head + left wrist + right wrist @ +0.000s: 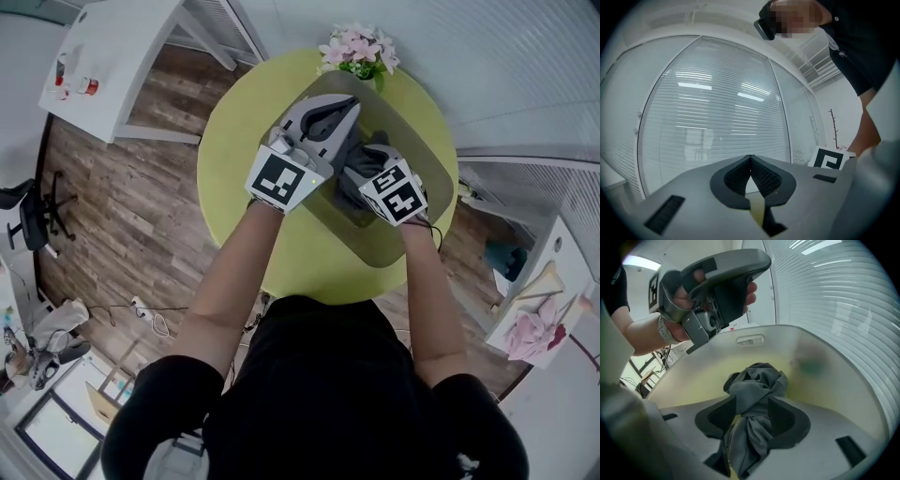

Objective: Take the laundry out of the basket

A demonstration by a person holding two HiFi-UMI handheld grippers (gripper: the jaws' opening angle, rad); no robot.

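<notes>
Inside basket (834, 362), on its floor near the middle: crumpled grey laundry (757, 380). Right gripper (753, 414) tilts down into the basket, jaws parted and straddling the cloth, not clamped on it as far as I can see. Left gripper (751, 165) hovers over basket's far rim, jaws pressed together, holding nothing. Step: grab. Do it well: get pads either side of the thick knot, close firmly, lift straight up clear of basket wall. Basket probably light, may drag.
</notes>
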